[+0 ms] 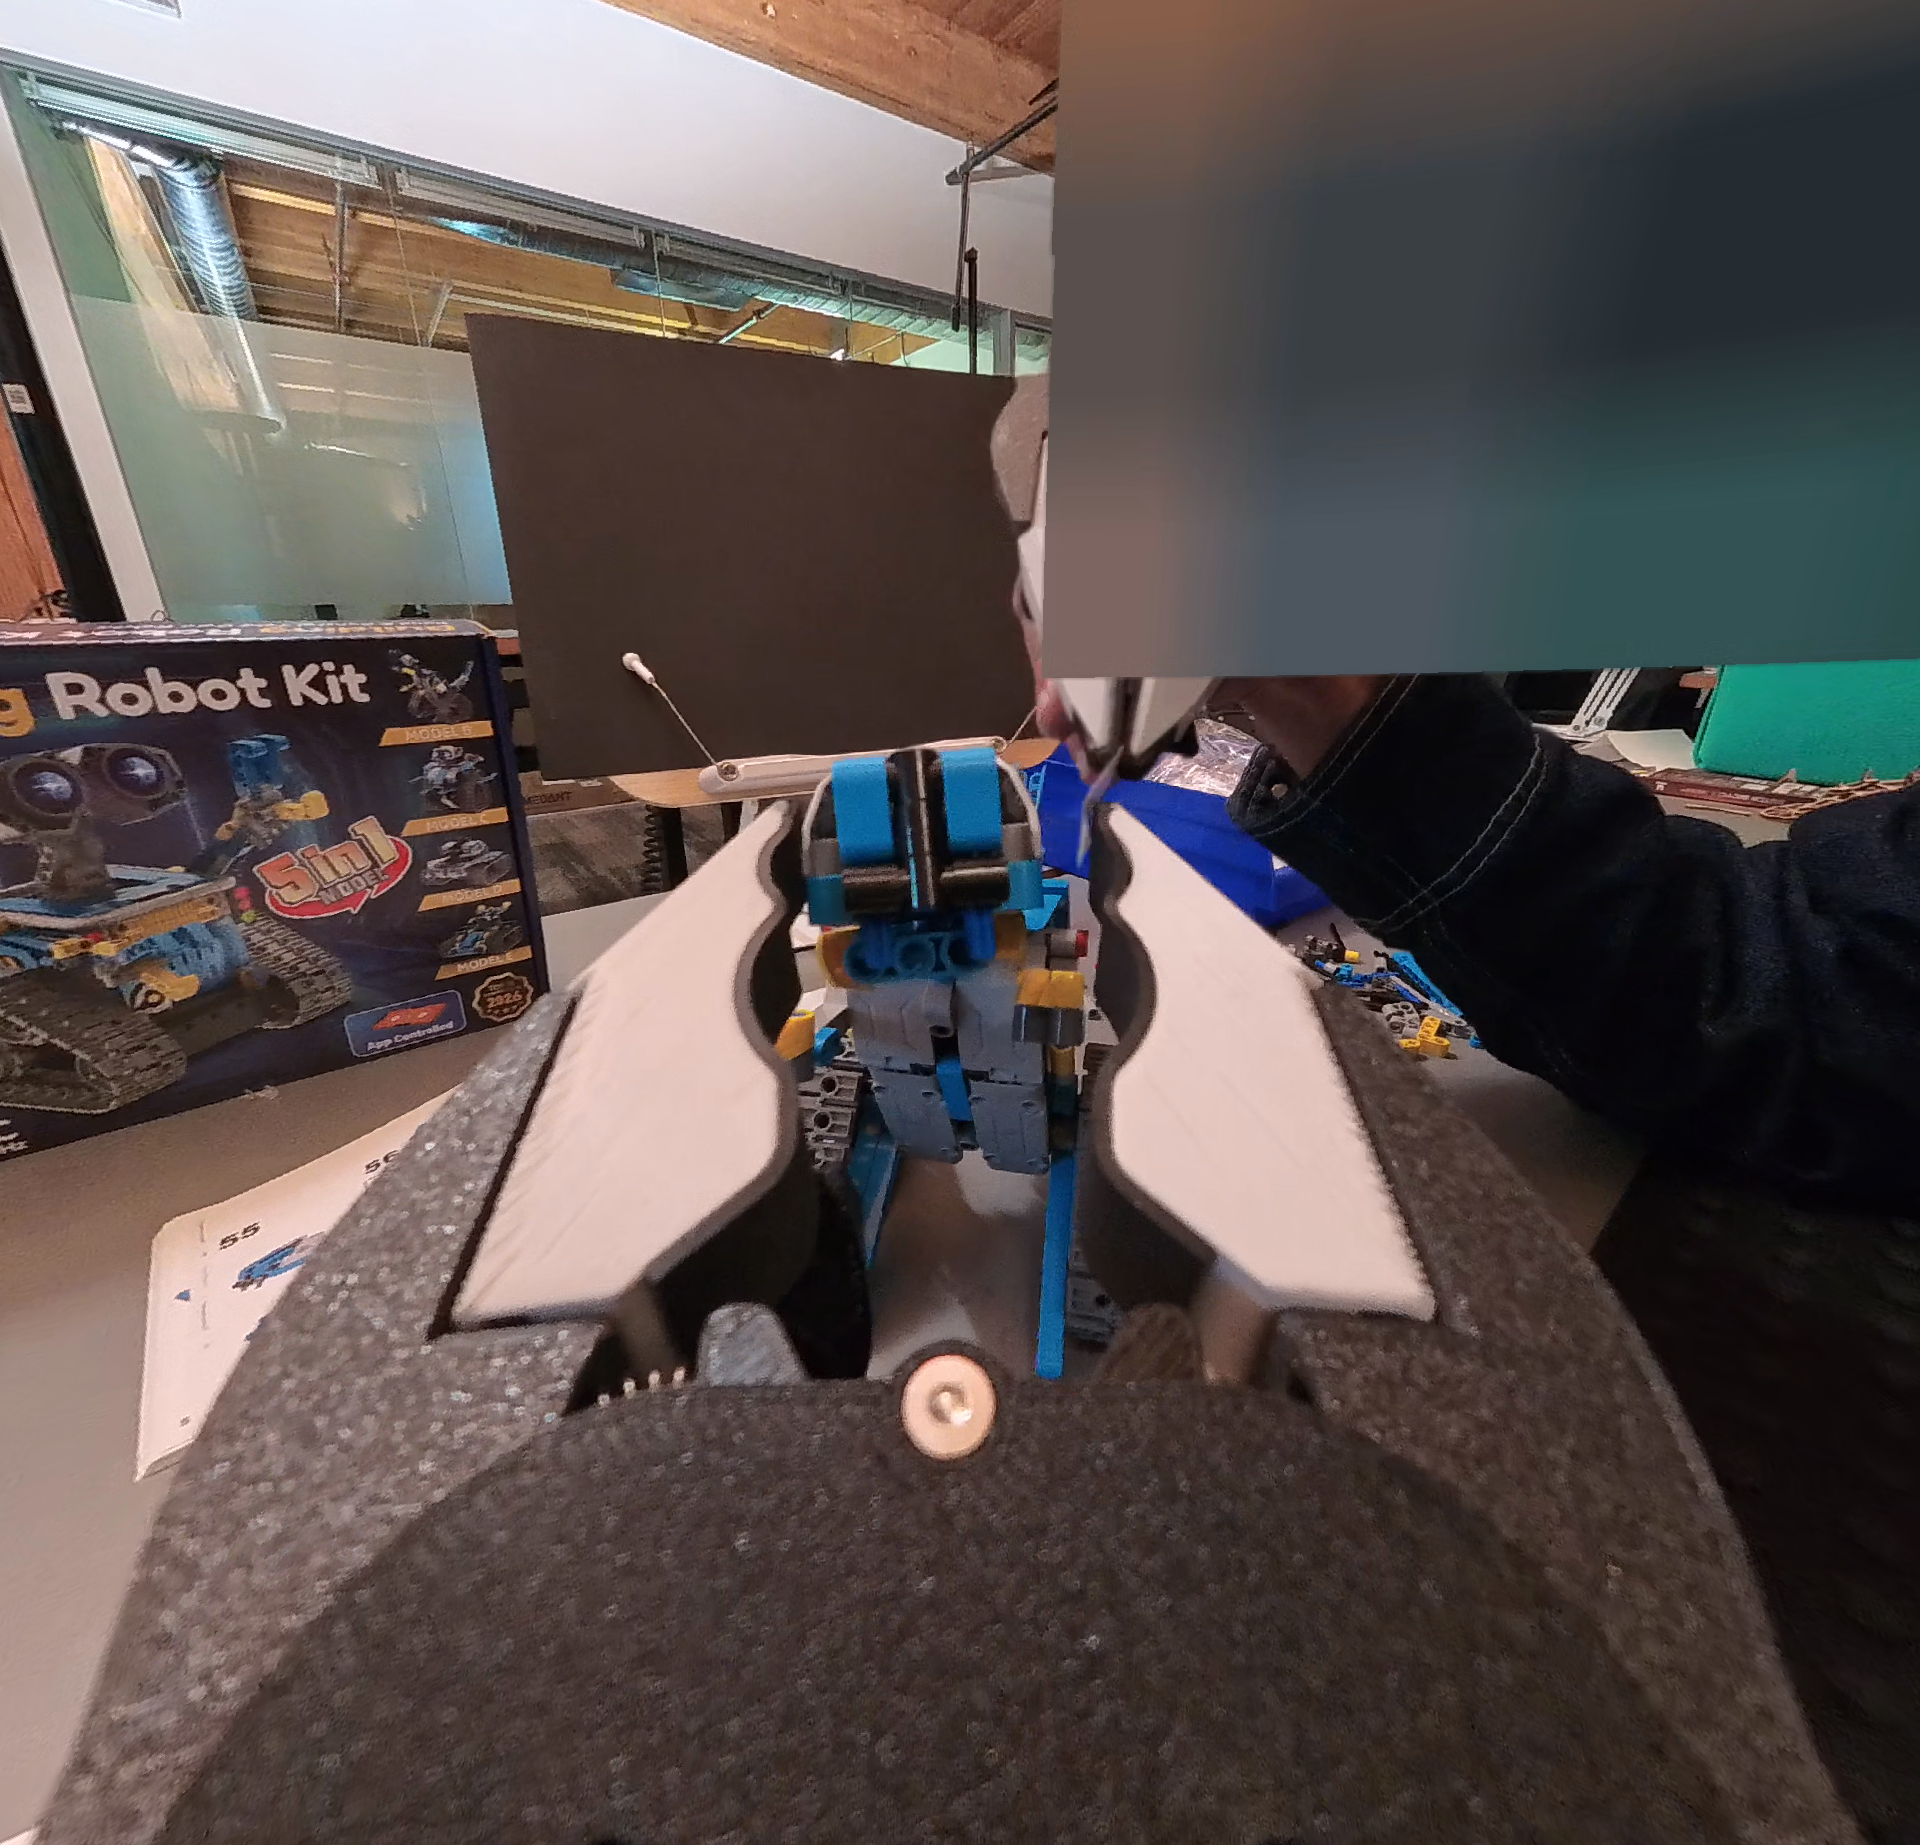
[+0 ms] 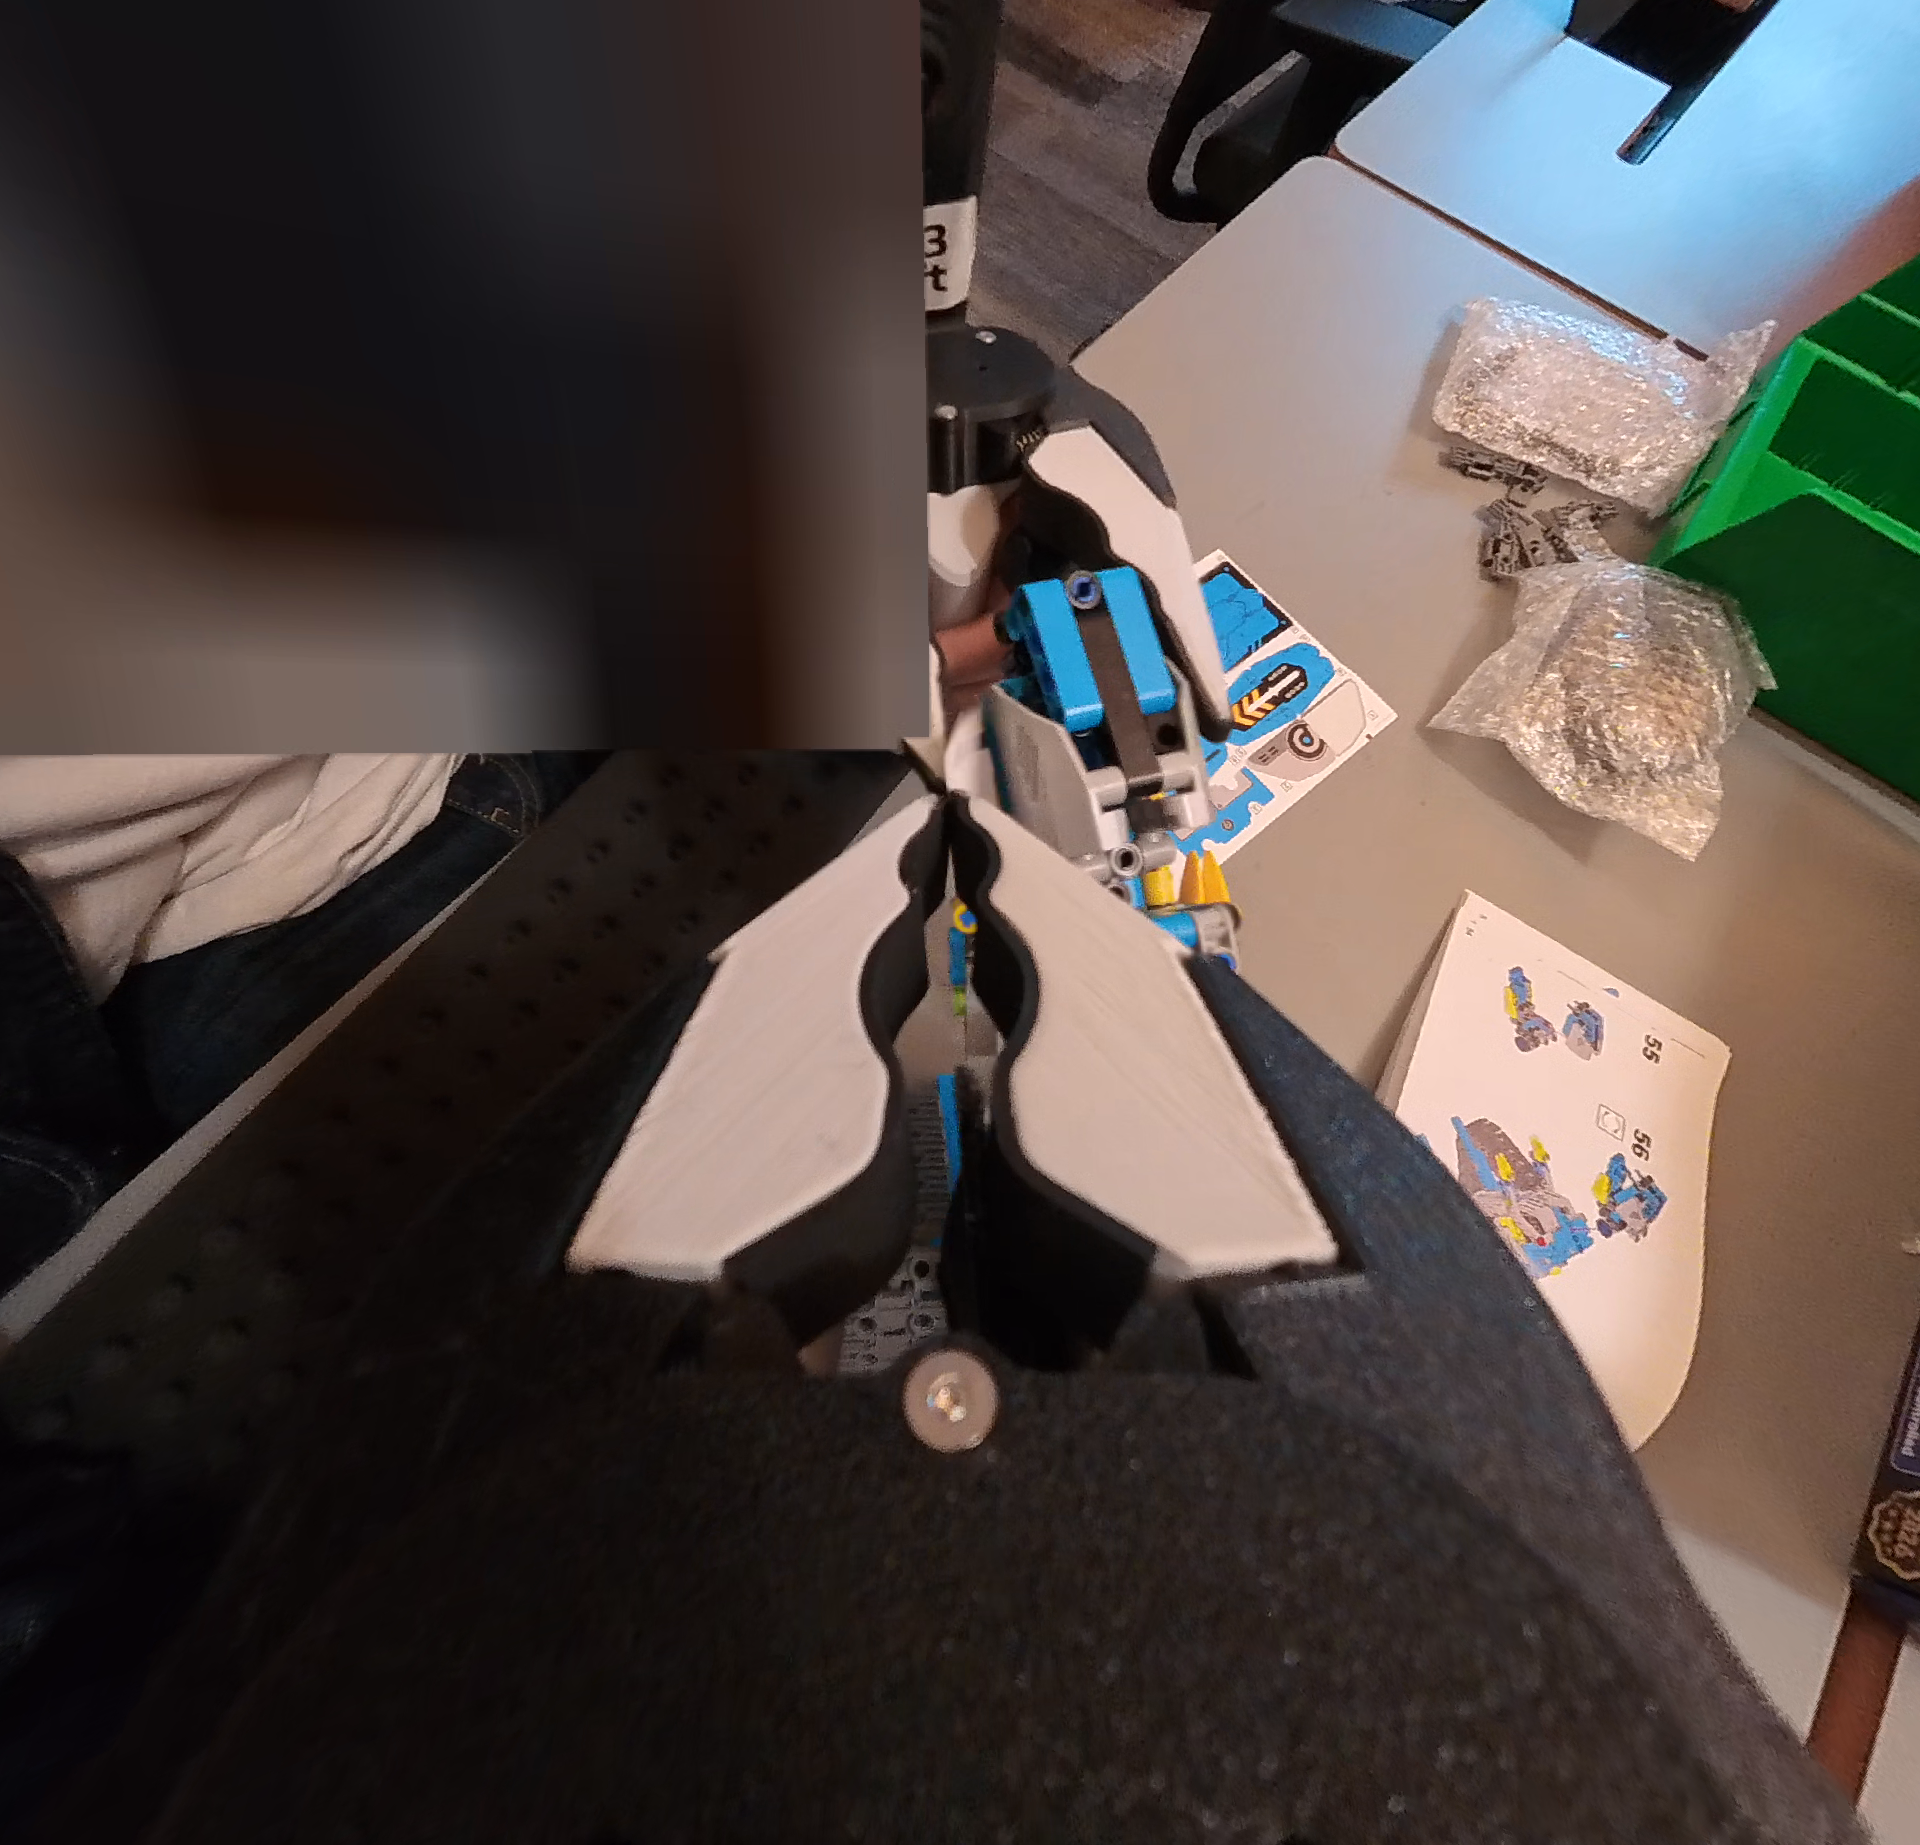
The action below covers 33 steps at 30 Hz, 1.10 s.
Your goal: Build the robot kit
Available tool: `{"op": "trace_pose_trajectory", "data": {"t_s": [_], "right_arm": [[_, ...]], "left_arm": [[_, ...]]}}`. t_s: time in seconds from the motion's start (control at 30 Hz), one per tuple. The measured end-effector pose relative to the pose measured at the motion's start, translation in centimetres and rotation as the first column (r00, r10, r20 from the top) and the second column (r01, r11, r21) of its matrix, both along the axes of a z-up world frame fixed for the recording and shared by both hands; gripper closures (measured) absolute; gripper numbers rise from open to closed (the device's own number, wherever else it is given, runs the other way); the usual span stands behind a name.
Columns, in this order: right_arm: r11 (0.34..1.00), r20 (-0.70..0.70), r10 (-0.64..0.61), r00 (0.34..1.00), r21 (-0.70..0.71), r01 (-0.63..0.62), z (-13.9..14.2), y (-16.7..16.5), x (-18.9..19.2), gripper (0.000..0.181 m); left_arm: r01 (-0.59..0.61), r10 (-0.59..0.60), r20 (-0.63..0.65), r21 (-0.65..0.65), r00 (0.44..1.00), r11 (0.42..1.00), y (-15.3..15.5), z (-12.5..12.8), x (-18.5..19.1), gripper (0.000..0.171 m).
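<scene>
At frame centre, the left hand-held gripper [image 1: 940, 860] brackets a knobbly blue-grey brick robot [image 1: 940, 974], fingers apart; the right hand-held gripper [image 2: 948, 819] has its ridged tips together.

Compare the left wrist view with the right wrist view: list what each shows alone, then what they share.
Left only: the kit box, black board and loose bricks. Right only: the sticker sheet, bubble-wrap bags and green bin. Both: the brick robot model, straddled by the left gripper, the instruction booklet, and the right gripper, tips together.
</scene>
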State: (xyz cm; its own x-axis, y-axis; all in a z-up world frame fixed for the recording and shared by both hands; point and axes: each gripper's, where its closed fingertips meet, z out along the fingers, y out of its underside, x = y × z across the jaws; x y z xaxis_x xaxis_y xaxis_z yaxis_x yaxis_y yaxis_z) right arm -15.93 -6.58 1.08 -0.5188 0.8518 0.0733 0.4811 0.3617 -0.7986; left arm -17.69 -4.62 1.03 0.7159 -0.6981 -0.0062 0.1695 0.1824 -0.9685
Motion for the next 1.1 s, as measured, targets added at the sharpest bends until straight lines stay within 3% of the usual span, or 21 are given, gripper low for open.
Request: {"op": "trace_pose_trajectory", "data": {"t_s": [0.17, 0.47, 0.77, 1.1], "right_arm": [[1.000, -0.042, 0.029, 0.999, 0.007, -0.029, 1.4, -0.9, 0.7, 0.181], [0.998, -0.016, -0.014, 1.000, 0.056, 0.015, 0.2, 0.1, 0.0, 0.181], [0.999, -0.065, -0.004, 0.998, 0.043, 0.007, 1.7, 0.0, 0.7, 0.181], [0.998, -0.023, -0.011, 1.000, 0.064, 0.012, 0.2, 0.1, -0.1, 0.181]], "left_arm": [[-0.014, 0.014, -0.024, 0.005, 1.000, 1.000, 0.2, -0.3, 0.0, 0.119], [0.018, -0.018, -0.036, 0.022, 0.999, 1.000, -0.4, -0.2, 0.5, 0.107], [0.025, -0.024, -0.036, 0.021, 0.999, 0.999, -0.4, -0.3, 0.5, 0.106], [0.027, -0.027, -0.023, 0.024, 0.999, 0.999, -0.5, -0.1, 0.4, 0.108]]}}
